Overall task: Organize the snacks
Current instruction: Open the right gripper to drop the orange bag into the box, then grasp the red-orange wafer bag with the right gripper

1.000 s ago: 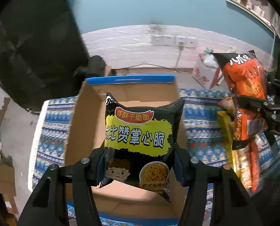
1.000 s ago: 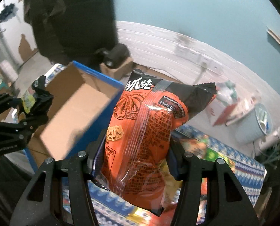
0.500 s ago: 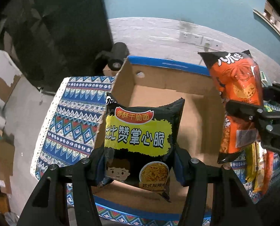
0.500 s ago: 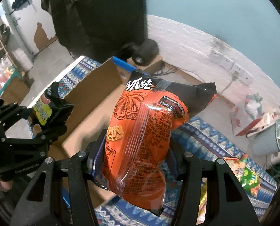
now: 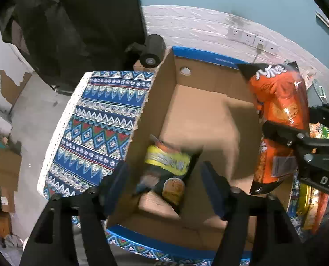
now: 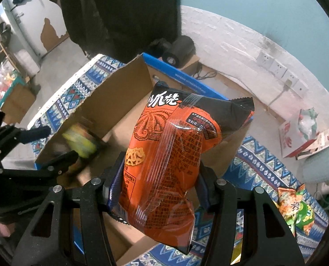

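An open cardboard box (image 5: 208, 119) with blue edges stands on a patterned cloth. My left gripper (image 5: 164, 184) hangs over its near left corner and its jaws are opening. The black and yellow noodle pack (image 5: 169, 168) is blurred, clear of both pads, dropping into the box; the right wrist view shows this noodle pack (image 6: 80, 141) against the box's left wall. My right gripper (image 6: 159, 186) is shut on an orange octopus-print snack bag (image 6: 171, 155), held over the box (image 6: 111, 102). From the left wrist the orange bag (image 5: 279, 115) hangs at the box's right side.
The blue patterned cloth (image 5: 98, 128) covers the table under the box. More snack packs (image 6: 297, 208) lie on the cloth to the right. A black cylinder (image 5: 152, 51) sits behind the box, by a dark hanging cloth. Wall sockets (image 6: 275, 66) line the white wall.
My left gripper's jaws have spread and the noodle pack has slipped out, falling into the box. Both grippers have moved over the box, the right one still carrying the orange bag.
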`<state>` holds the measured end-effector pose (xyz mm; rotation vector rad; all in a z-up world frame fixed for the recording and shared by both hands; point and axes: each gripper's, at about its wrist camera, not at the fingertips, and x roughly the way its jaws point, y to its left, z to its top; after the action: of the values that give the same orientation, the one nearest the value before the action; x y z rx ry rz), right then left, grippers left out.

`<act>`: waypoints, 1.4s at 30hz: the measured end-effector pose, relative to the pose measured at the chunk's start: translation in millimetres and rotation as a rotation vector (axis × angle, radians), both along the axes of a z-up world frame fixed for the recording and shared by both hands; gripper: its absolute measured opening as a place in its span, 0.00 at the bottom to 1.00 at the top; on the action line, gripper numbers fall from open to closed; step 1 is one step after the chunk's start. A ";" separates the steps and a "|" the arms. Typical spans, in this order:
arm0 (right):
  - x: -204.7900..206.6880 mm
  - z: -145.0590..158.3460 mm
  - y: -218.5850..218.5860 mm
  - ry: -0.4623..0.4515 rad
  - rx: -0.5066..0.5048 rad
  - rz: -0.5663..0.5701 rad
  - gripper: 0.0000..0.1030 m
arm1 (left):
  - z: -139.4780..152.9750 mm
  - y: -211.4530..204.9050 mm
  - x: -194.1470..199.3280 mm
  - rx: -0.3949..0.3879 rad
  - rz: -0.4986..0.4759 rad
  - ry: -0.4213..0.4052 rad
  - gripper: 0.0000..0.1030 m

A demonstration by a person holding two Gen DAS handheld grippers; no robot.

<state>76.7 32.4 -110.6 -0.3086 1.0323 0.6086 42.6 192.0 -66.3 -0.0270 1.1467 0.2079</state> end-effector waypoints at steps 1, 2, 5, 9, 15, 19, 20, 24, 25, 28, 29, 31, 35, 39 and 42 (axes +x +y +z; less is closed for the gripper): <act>1.4 -2.2 1.1 0.005 -0.001 0.002 0.54 | 1.3 -0.1 -0.5 0.004 0.002 -0.003 0.76; 1.0 -3.8 1.7 0.008 0.000 0.003 0.54 | 2.5 0.3 -1.2 0.003 0.003 -0.009 0.76; 2.1 -7.9 5.2 0.026 0.009 0.005 0.54 | 4.5 1.6 -3.1 -0.004 0.010 -0.013 0.76; 2.6 -10.1 10.3 0.041 0.014 0.013 0.54 | 4.1 2.3 -4.5 -0.023 0.018 -0.007 0.76; 2.6 -6.4 10.9 0.048 0.029 0.018 0.57 | 7.6 -3.4 -4.0 -0.025 0.010 -0.016 0.76; -0.2 2.8 -0.2 0.015 0.017 0.004 0.66 | 12.7 -13.2 -2.7 -0.046 -0.007 -0.035 0.76; -1.2 5.7 -5.3 0.008 0.017 -0.003 0.68 | 13.4 -17.0 -2.3 -0.044 -0.015 -0.037 0.76; -5.9 17.8 -34.1 -0.014 0.024 -0.038 0.73 | 14.7 -40.6 -1.2 -0.041 -0.070 -0.035 0.76; -6.9 20.5 -40.5 -0.017 0.021 -0.042 0.73 | 15.1 -45.8 -1.1 -0.041 -0.081 -0.035 0.76; -13.3 27.4 -64.7 -0.032 0.012 -0.057 0.75 | 17.6 -68.2 -2.0 -0.039 -0.124 -0.035 0.76; -15.7 28.6 -71.0 -0.036 0.010 -0.062 0.75 | 18.9 -77.2 -2.6 -0.043 -0.145 -0.038 0.76; -22.2 31.4 -91.5 -0.043 0.005 -0.078 0.79 | 21.5 -94.4 -3.9 -0.042 -0.184 -0.042 0.77; -33.0 34.7 -131.0 -0.042 -0.003 -0.117 0.82 | 25.1 -128.3 -6.2 -0.041 -0.262 -0.048 0.78; -45.7 31.1 -169.0 -0.026 -0.016 -0.162 0.82 | 22.1 -160.6 -9.6 -0.067 -0.336 -0.027 0.78; -54.7 26.0 -196.7 -0.004 -0.014 -0.196 0.82 | 18.2 -176.6 -11.8 -0.085 -0.370 -0.008 0.78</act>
<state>22.0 -164.3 -84.6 -0.2174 1.0493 0.4242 30.8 15.5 -48.1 0.1088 1.1308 -0.1691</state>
